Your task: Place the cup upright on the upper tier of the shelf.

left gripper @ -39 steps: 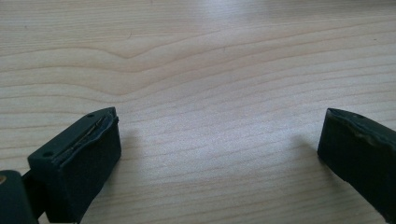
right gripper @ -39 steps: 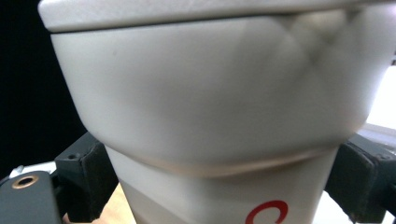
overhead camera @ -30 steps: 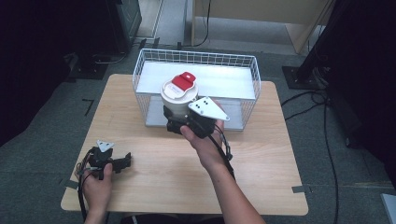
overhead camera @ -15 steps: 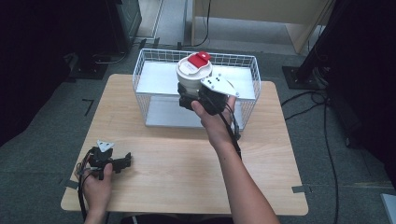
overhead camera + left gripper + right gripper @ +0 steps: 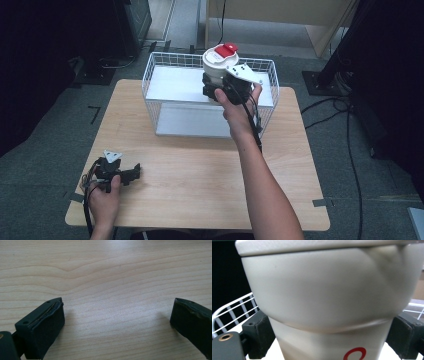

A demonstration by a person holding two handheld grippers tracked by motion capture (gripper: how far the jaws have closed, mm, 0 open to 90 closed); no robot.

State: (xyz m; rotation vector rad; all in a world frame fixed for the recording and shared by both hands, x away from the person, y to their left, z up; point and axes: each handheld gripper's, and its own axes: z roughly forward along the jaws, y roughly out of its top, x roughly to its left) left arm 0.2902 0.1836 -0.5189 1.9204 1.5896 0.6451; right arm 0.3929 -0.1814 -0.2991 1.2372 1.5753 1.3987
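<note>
I work from afar, and the table (image 5: 200,165) spreads beneath both tongs, its bare wood running ahead of the idle left pair. The wire basket (image 5: 165,95) stands at the table's far edge, directly below the right tongs, its open top ready to take what comes down from above. My right tongs (image 5: 220,90) hold the cup (image 5: 216,62) above that basket, clamped on its white body under the wider collar, a grip I judge chosen so the collar sits on the pads and the cup cannot slide down. The cup rides upright, its red-tabbed lid (image 5: 223,50) above the tongs and facing up, which keeps any contents level. In the right gripper view the cup (image 5: 329,302) sits tight between the two black pads, one at each side, with the basket's white wires (image 5: 234,307) behind and below to the left. A red mark (image 5: 354,353) shows low on the cup between the pads. I read the step as a lowering into the basket, not yet made. My left tongs (image 5: 125,174) lie near the table's near left corner, well apart from the right pair, parked out of the way. In the left gripper view they (image 5: 117,315) stand wide, nothing between them, bare wood grain (image 5: 112,277) ahead.
</note>
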